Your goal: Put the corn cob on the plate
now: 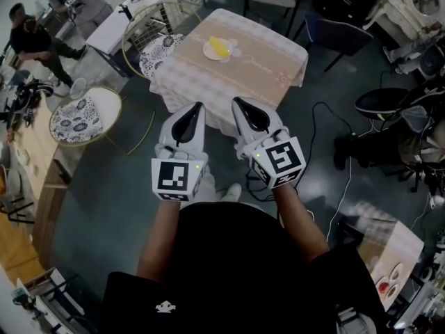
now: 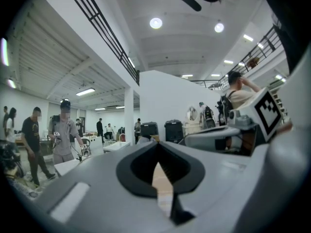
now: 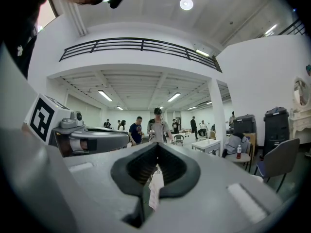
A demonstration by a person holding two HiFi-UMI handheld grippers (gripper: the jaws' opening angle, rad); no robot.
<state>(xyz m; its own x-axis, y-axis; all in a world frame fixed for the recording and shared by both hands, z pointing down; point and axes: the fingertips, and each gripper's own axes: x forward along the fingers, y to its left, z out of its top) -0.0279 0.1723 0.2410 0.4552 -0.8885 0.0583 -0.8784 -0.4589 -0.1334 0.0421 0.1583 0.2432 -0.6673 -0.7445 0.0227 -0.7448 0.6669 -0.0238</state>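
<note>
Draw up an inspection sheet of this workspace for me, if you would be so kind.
Surface: table under a beige, lace-edged cloth, ahead of both grippers.
Job's things: yellow corn cob lies on the white plate toward the table's far side.
Clutter: nothing seen on the table besides the plate.
Grippers: left gripper and right gripper side by side, fingers shut, nothing between them.
Cables: black cable and white cable trail on the floor at right.
Surroundings: wire chair and round stool with patterned seats at left; dark chair at right; person far left.
</note>
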